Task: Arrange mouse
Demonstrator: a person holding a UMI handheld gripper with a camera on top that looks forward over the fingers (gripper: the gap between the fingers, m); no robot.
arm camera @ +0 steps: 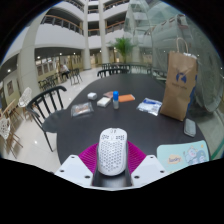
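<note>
A white mouse (112,150) with a perforated honeycomb shell sits between my gripper's (112,166) two fingers, its nose pointing away from me. The magenta pads (89,157) press against its left and right sides. The mouse is over the near edge of a round black table (120,122). A light blue mouse mat (184,155) lies on the table just right of the fingers. The underside of the mouse is hidden, so I cannot tell whether it rests on the table.
A brown paper bag (180,85) stands at the table's right, with a phone (190,127) in front of it. A notebook (150,105), a blue bottle (116,98), a white box (104,102) and a dark item (82,108) lie farther back. Black chairs (45,100) stand at the left.
</note>
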